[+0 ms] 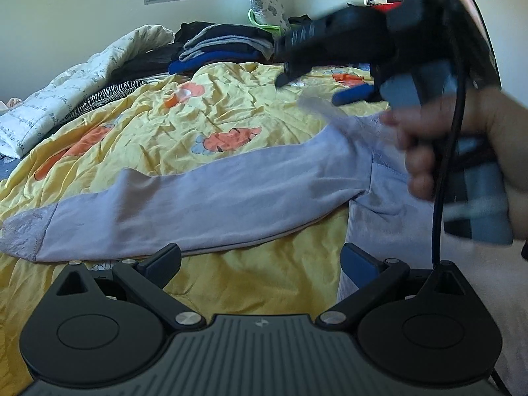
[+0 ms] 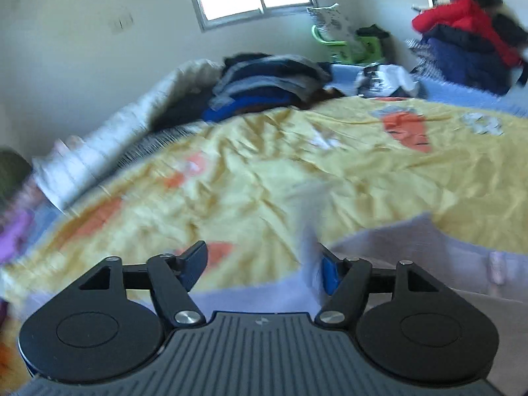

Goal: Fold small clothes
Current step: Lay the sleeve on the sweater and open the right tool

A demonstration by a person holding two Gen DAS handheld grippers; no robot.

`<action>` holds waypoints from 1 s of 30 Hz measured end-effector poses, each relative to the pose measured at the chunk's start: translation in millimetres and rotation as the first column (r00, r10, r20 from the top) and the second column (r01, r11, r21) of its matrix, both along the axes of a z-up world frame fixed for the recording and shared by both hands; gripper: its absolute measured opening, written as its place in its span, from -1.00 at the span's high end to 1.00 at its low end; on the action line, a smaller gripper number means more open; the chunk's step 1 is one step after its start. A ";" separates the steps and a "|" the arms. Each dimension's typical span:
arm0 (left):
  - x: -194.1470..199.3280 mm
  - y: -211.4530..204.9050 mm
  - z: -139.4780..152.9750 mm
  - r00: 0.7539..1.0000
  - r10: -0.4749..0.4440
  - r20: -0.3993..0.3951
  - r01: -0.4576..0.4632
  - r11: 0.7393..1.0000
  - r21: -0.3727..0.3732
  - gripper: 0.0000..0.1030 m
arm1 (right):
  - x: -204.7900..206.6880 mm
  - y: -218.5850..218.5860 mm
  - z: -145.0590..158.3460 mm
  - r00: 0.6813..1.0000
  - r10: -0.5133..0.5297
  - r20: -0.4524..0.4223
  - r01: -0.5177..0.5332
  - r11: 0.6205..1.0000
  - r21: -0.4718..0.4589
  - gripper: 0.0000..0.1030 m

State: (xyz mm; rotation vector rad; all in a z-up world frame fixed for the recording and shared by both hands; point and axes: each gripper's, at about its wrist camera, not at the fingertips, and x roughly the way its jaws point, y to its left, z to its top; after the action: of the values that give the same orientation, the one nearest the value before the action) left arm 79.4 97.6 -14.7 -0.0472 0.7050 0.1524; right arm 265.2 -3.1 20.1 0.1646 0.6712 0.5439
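A lavender long-sleeved garment (image 1: 204, 194) lies on the yellow bedspread (image 1: 158, 122), one sleeve stretched out to the left with a lace cuff (image 1: 23, 234). My left gripper (image 1: 260, 262) is open just short of that sleeve, with nothing between its fingers. A person's hand (image 1: 462, 151) holds my right gripper (image 1: 313, 87) above the garment's shoulder, jaws apart. In the right wrist view the right gripper (image 2: 262, 265) is open over the garment (image 2: 412, 244). A blurred pale strip of cloth (image 2: 310, 208) hangs by its right finger; the pads do not press on it.
A stack of folded dark and blue clothes (image 1: 224, 46) sits at the far side of the bed beside a white quilt (image 1: 66, 92). A green basket with a pillow (image 1: 267, 10) stands by the wall. Red and dark clothes (image 2: 468, 39) are piled at the right.
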 end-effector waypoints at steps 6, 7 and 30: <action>-4.3 9.4 4.2 1.000 0.020 0.017 -0.020 1.000 -0.013 -1.00 | -3.4 -26.8 13.5 0.998 -0.030 -0.055 0.040 0.984 0.172 -0.45; -4.0 10.8 3.7 0.999 0.033 0.016 -0.033 0.999 -0.011 -1.00 | -8.7 -33.5 11.4 0.997 -0.039 -0.065 0.050 0.982 0.183 -0.48; -51.1 127.8 4.0 0.939 0.316 0.133 -0.227 0.864 -0.450 -1.00 | -123.0 -80.9 14.9 0.996 -0.068 0.062 0.061 0.992 0.108 -0.73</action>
State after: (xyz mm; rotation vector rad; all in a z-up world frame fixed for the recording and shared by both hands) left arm 28.2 225.3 -10.7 -0.5839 0.5121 0.2588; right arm 142.2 -84.0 35.0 0.2657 0.5717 0.5210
